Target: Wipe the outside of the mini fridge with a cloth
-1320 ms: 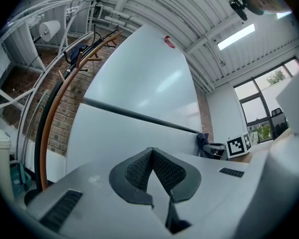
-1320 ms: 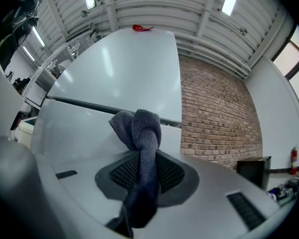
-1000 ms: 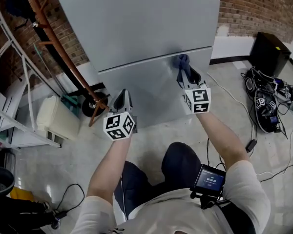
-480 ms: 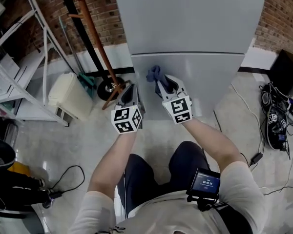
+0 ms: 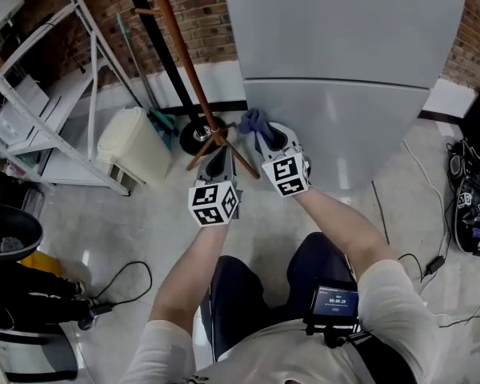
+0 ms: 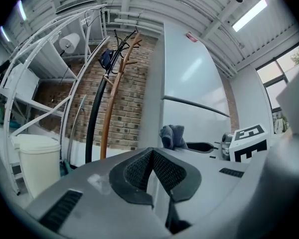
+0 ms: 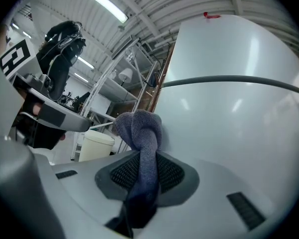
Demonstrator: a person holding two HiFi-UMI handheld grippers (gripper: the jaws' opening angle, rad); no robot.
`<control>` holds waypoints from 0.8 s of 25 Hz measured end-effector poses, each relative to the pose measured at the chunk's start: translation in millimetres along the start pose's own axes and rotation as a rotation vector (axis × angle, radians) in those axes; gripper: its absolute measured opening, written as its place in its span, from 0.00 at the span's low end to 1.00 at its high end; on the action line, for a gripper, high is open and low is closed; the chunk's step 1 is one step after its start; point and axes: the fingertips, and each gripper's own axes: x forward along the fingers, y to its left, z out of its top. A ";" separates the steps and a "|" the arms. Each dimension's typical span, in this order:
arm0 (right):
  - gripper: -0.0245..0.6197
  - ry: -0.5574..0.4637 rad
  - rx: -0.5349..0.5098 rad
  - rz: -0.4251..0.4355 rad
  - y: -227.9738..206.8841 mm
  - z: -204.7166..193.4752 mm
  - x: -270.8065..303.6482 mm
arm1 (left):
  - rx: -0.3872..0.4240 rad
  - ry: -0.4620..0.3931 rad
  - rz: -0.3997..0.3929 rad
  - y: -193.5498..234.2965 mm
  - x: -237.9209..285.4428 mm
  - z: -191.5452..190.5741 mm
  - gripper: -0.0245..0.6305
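Jaws on the right gripper [image 7: 142, 172] are closing tight on a blue-grey cloth [image 7: 138, 128]. The cloth is running down between the ribbed pads, and its knotted bunch is sticking out past the tips. The bunch is lying against the lower door of the grey mini fridge [image 5: 344, 62], at the door's left edge, just below the seam between the two doors. The exact contact spot is sitting behind the bunch, so I cannot tell how firmly it is pressing.

Jaws on the left gripper [image 6: 152, 169] are meeting at the tips, with nothing between them. In the head view the left gripper [image 5: 221, 158] is hanging left of the fridge, over the foot of the wooden coat stand [image 5: 188, 62], just beside the right gripper [image 5: 264, 138].

Against one second ago, the cloth [image 5: 252, 122] has been travelling from the right part of the lower door across to its left edge. The left gripper has been drifting off the door front.

Fridge top is running out of frame in the head view. A white bin [image 5: 132, 146] and a white shelf rack [image 5: 32, 78] are standing to the left.
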 end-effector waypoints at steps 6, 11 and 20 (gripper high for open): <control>0.17 -0.006 -0.007 -0.007 -2.6 4.7 -2.6 | -0.011 0.007 -0.011 0.4 2.2 -4.0 0.04; 0.17 0.009 -0.002 -0.045 -28.6 -6.0 -25.0 | -0.046 0.019 -0.071 -26.3 16.3 -9.1 0.04; 0.17 0.038 -0.012 -0.139 -96.9 -33.4 -78.8 | -0.078 0.014 -0.196 -105.2 54.1 -18.1 0.04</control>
